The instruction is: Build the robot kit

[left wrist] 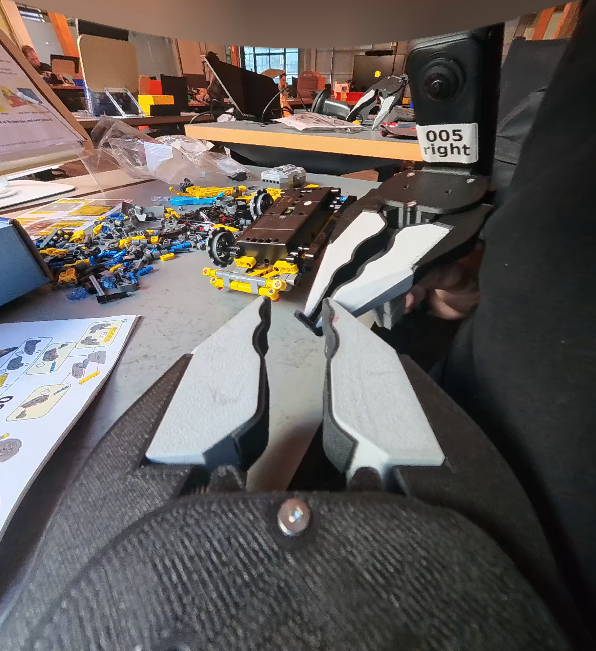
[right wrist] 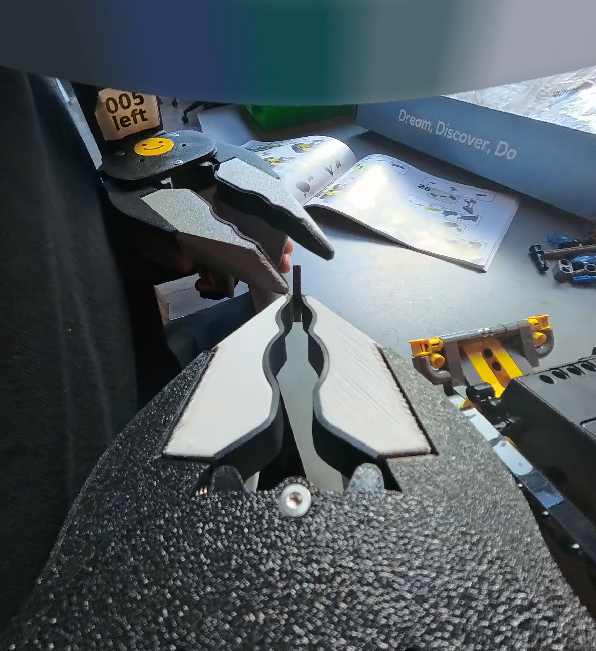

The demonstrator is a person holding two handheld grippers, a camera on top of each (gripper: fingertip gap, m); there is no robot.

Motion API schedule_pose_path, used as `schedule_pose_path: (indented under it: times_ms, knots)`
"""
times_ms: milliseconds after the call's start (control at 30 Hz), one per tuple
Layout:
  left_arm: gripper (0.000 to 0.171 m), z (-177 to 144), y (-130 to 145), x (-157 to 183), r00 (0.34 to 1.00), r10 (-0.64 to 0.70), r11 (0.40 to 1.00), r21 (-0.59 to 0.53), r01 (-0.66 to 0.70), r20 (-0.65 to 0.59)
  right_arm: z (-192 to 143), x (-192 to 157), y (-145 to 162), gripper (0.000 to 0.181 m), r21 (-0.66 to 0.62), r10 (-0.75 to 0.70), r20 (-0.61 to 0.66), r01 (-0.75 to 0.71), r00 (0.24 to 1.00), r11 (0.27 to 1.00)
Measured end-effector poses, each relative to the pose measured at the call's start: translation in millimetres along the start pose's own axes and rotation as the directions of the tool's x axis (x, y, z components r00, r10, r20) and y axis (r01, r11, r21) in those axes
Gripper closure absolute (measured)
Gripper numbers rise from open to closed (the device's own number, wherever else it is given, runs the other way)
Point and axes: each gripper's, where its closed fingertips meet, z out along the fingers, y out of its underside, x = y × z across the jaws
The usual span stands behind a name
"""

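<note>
Between right gripper's (right wrist: 295,299) jaws, half-hidden black pin (right wrist: 296,281)

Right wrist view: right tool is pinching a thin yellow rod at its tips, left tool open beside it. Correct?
Not quite: the thin rod is black, not yellow, as the right wrist view shows. The rest holds: the right tool pinches it at its tips, and the left tool is open beside it.

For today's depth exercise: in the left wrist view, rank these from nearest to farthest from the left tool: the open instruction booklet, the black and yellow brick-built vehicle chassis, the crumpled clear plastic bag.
1. Open instruction booklet: lower left, beside the left tool.
2. Black and yellow brick-built vehicle chassis: ahead, slightly right.
3. Crumpled clear plastic bag: far back, left of centre.
</note>
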Motion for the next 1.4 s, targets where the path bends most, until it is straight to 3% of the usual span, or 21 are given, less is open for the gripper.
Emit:
schedule_pose_path:
  times_ms: [1400]
  knots:
    - [0.158,2.4,-0.3,2.7,1.0,0.002,1.0,0.007,-0.002,-0.007,-0.9,-0.5,-3.2,0.178,0.019,0.002,0.009,-0.002,1.0,1.0]
